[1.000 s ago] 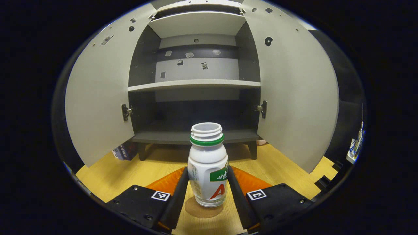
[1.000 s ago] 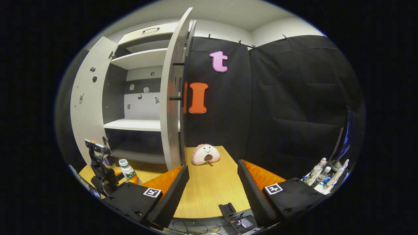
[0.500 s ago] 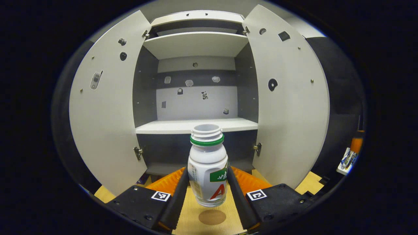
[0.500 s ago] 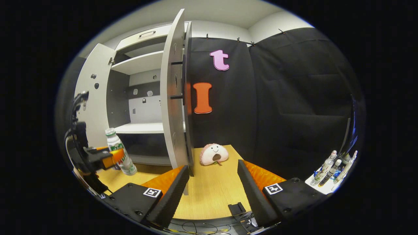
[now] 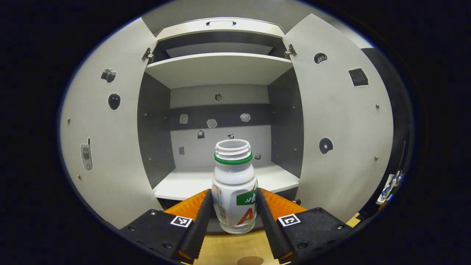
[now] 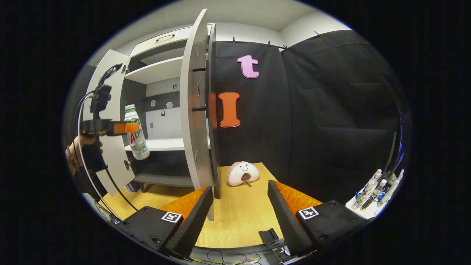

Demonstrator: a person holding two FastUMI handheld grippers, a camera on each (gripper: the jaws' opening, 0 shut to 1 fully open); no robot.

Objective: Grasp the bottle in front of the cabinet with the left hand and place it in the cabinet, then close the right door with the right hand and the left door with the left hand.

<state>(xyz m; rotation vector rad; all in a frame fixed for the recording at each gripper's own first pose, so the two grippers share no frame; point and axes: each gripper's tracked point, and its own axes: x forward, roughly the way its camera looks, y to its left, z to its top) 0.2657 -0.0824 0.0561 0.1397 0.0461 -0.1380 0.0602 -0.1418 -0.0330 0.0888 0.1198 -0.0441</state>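
Observation:
A white capless bottle (image 5: 234,187) with a green neck ring is held upright in my left gripper (image 5: 234,217), both fingers pressing its sides. It hangs in the air in front of the cabinet's white middle shelf (image 5: 191,182). In the right gripper view the same bottle (image 6: 135,133) and the left gripper (image 6: 110,128) appear at the far left, level with that shelf, held by a hand (image 6: 79,151). Both cabinet doors stand wide open: left door (image 5: 106,147), right door (image 5: 342,132). My right gripper (image 6: 239,206) is open above the wooden table, near the right door's edge (image 6: 197,110).
A pink plush toy (image 6: 241,173) lies on the wooden table (image 6: 239,217) behind the right door. A tray of small bottles (image 6: 371,193) sits at the far right. Cables and a black clip (image 6: 270,235) lie at the table's front edge.
The left gripper has lifted the bottle from the table up to the height of the middle shelf. The right gripper has hardly moved.

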